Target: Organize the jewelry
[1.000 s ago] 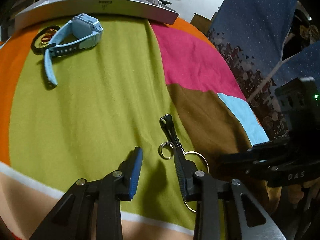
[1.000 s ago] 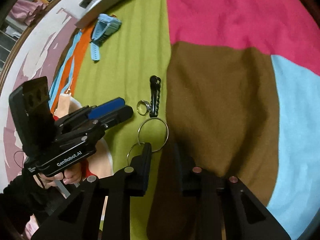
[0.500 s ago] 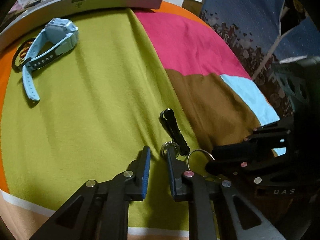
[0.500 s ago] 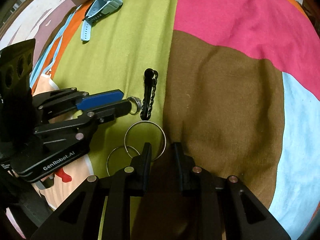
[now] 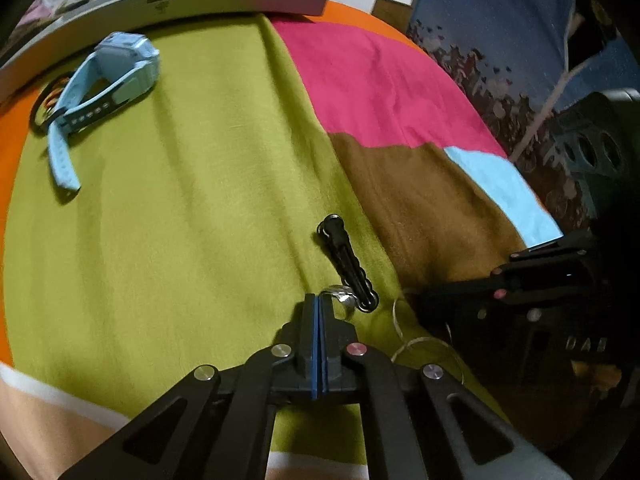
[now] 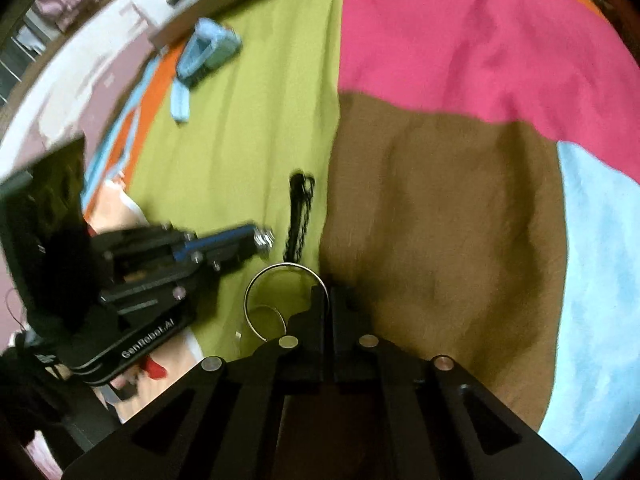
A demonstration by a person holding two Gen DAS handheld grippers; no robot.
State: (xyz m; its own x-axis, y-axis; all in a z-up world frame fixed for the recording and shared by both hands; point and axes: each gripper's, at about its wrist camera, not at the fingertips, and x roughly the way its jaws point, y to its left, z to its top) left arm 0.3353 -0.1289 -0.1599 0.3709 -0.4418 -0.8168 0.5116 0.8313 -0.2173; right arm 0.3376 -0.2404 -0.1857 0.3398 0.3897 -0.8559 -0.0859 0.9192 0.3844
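- Both grippers have closed since a second ago: the left gripper [image 5: 319, 304], then spread wide beside the small silver ring [image 5: 340, 294], now has its blue pads pressed together on that ring's edge.
- Meanwhile the right gripper [image 6: 329, 300] has shut its fingers on the rim of the large wire hoop [image 6: 280, 276], with a smaller hoop [image 6: 269, 316] lying inside it.
- Between the two lies the black hair clip [image 5: 350, 266], flat on the green part of the blanket [image 5: 180, 200], beside the brown patch.
- Its long axis runs away from both cameras, looped end far.
- Such pieces look light, stiff and slippery; thin rims suit an edge pinch, and the soft cloth may give underneath.
- Far off sits the blue watch [image 5: 104, 80].
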